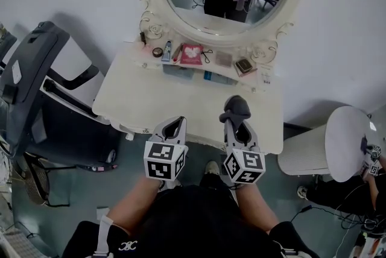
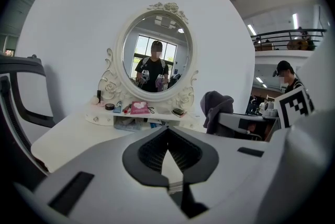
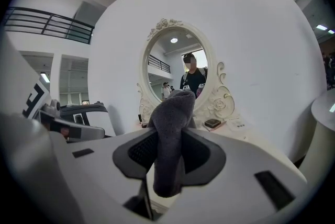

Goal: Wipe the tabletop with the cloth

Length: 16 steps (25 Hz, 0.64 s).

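Cloth [image 3: 170,113], dark grey, fleecy: pinched between right gripper [image 1: 236,124] fingers, bunching past tips. Left gripper [image 2: 167,131] fingers closed, empty, near white tabletop [image 1: 175,94] edge.

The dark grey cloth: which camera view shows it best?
The right gripper view: the dark grey cloth fills the centre, pinched upright in the right claw. The head view shows it small from above; the left gripper view shows it from the side.

Two grippers: one left gripper [image 1: 174,125], one right gripper [image 1: 238,125]. One grey cloth [image 1: 235,107], one white dressing table [image 1: 181,100], one oval mirror [image 1: 187,3], one black chair [image 1: 36,64], one round white ribbed container [image 1: 313,153].
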Available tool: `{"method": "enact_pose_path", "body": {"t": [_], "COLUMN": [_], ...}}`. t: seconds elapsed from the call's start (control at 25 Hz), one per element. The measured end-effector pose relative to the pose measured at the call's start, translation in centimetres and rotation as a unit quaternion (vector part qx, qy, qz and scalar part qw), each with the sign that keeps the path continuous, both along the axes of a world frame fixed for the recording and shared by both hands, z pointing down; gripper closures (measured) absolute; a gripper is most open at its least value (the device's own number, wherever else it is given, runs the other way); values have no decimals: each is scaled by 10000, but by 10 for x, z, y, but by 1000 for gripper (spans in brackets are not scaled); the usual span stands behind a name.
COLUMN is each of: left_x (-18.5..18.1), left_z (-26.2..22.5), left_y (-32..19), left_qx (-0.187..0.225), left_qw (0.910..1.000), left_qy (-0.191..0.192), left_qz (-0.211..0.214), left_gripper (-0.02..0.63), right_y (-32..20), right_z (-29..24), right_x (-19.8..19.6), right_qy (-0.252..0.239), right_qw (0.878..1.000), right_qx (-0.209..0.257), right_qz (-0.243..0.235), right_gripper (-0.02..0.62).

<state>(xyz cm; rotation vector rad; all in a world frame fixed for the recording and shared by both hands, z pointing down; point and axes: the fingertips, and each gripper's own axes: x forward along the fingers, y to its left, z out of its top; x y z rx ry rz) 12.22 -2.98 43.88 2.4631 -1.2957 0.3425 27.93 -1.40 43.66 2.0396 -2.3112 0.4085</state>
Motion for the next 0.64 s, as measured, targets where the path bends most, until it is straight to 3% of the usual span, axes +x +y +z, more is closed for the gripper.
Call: {"method": "enact_pose_path", "body": {"t": [0.64], "left_x": [-6], "left_z": [17], "left_y": [-1], "left_qx": [-258], "left_qw": [9996], "left_qy": [-4], "left_qz": [71], "left_gripper": [600], "right_y": [1], "right_z": [5], "right_x": [-17], "right_qy": [18], "right_qw": [9998], "right_qx": [-26], "right_qz": [-196], "right_gripper": [483]}}
